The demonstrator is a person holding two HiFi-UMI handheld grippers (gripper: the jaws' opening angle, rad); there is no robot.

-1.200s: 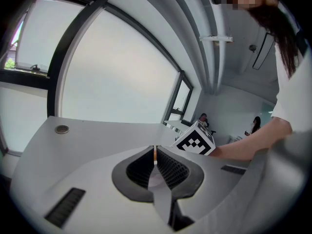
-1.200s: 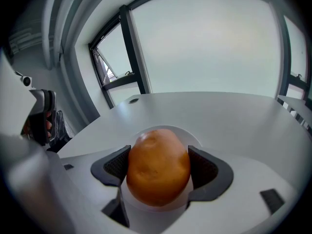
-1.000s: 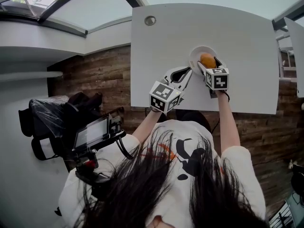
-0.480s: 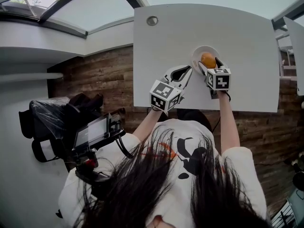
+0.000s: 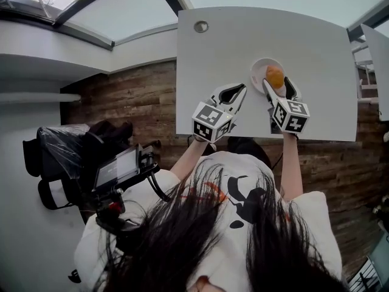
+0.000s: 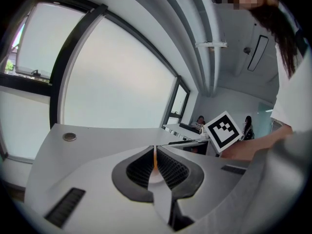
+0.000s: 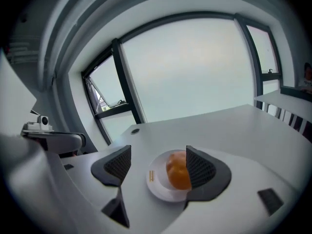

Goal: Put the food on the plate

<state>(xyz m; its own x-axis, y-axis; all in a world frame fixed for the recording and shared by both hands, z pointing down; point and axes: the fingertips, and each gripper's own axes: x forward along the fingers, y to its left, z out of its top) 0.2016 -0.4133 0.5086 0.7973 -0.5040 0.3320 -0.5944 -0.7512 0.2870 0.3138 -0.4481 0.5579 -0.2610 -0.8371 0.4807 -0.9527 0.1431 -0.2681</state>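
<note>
An orange round piece of food (image 5: 275,76) lies on the small white plate (image 5: 260,70) on the white table (image 5: 316,41). My right gripper (image 5: 279,87) stands open just behind it, its jaws apart on either side and touching nothing. In the right gripper view the food (image 7: 178,172) rests on the plate (image 7: 155,182) close to the right finger (image 7: 201,168), with the gripper (image 7: 158,165) open. My left gripper (image 5: 238,90) is shut and holds nothing, hovering left of the plate. In the left gripper view the left gripper (image 6: 154,156) is shut, a thin orange sliver showing between the jaws.
A round grommet (image 5: 201,26) sits in the table's far left corner. The table's near edge runs just below both grippers. Another white table (image 5: 378,53) stands to the right. A camera rig (image 5: 121,169) and a dark bag (image 5: 61,157) are on the left over the wooden floor.
My right gripper has opened, let go of the orange food on the plate, and drawn back toward the person. The left gripper has barely moved.
</note>
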